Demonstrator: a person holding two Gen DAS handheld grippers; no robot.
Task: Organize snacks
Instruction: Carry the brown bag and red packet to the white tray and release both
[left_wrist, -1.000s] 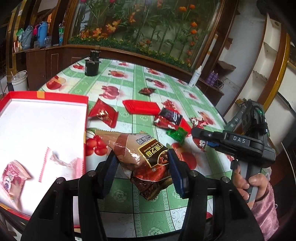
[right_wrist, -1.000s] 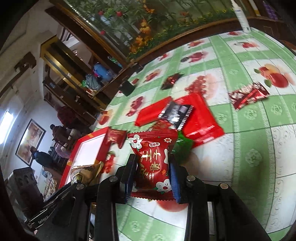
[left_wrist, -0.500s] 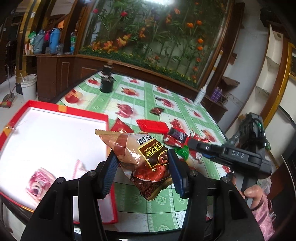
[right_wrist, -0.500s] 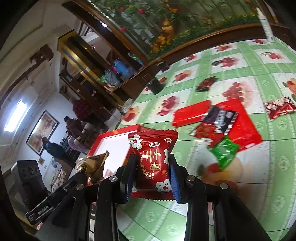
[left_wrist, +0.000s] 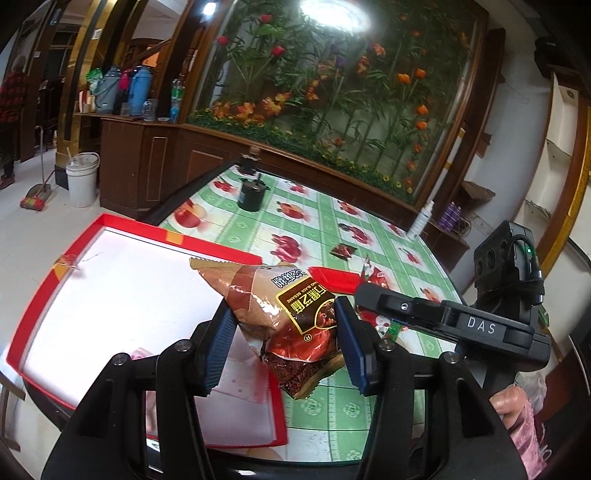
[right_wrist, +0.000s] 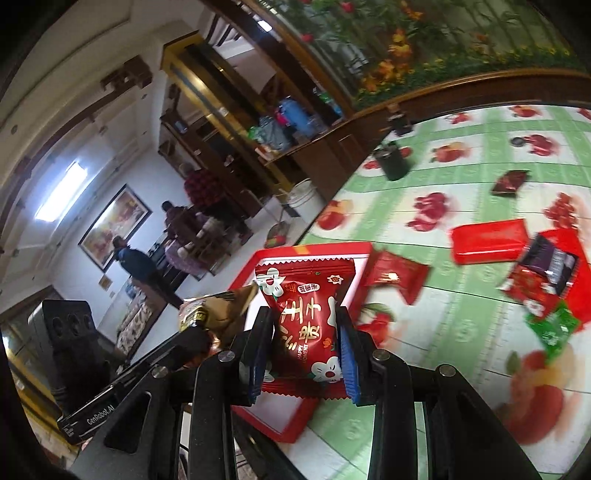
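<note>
Red-rimmed tray (left_wrist: 218, 250) at left of frame, under and beyond both claws. Left claw (left_wrist: 282, 347) clamped half-wide on brown bag (left_wrist: 280, 306), over tray's edge, nearer. Right claw (right_wrist: 304, 354) pinching narrow red packet (right_wrist: 304, 317), upright, tray behind.

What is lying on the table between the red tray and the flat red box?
A small red snack packet lies between the red tray and the flat red box, as the right wrist view shows.
</note>
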